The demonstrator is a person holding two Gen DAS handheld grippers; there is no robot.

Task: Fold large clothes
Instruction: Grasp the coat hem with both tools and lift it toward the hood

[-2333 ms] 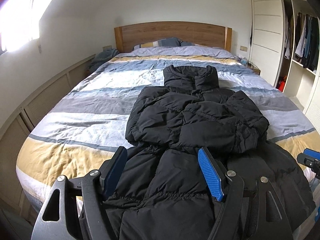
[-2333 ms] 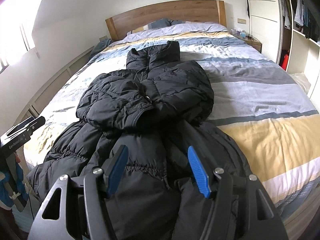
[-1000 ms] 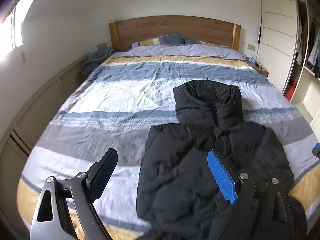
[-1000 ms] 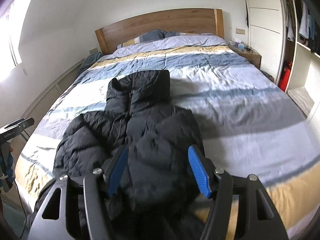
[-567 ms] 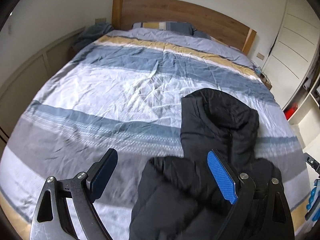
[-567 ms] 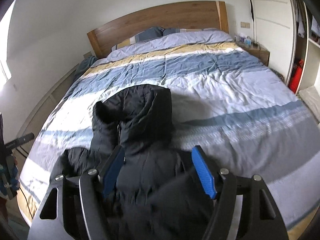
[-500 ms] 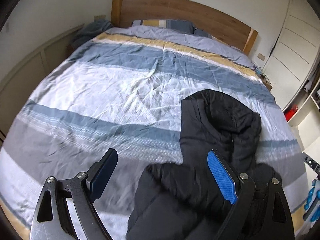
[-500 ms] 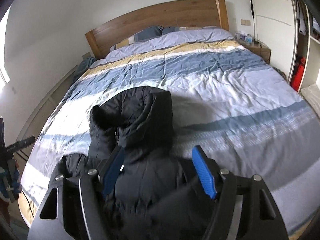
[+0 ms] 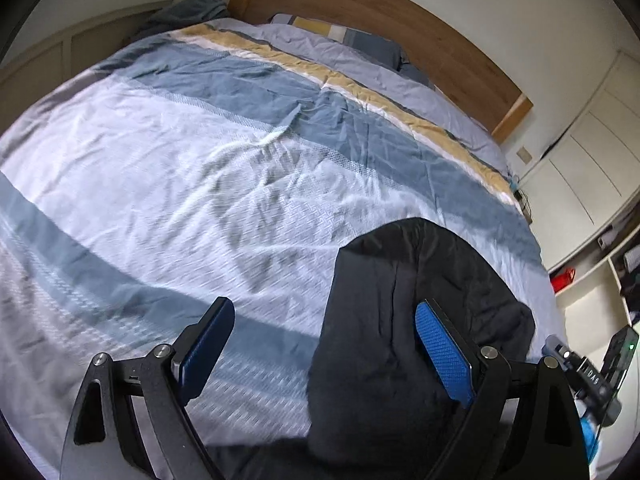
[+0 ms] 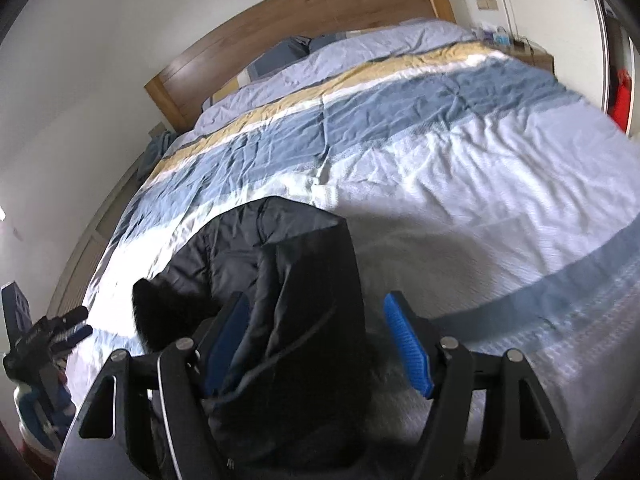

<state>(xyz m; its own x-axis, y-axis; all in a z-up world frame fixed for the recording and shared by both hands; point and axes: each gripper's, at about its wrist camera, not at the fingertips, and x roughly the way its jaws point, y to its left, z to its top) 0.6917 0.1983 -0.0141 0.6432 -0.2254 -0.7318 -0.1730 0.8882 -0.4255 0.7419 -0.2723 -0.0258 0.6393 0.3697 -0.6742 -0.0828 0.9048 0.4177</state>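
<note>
Black puffer jacket [image 9: 404, 320] on striped duvet [image 9: 200, 184]; no legible writing

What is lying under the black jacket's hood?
Under the black jacket's hood lies the striped duvet, on its pale band. The hood covers the part directly beneath it, so whether anything else lies there cannot be seen.

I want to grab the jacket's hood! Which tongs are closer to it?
Right. The right tongs sit open around the black jacket's hood. The left tongs hover beside it, mostly over the striped blanket.
</note>
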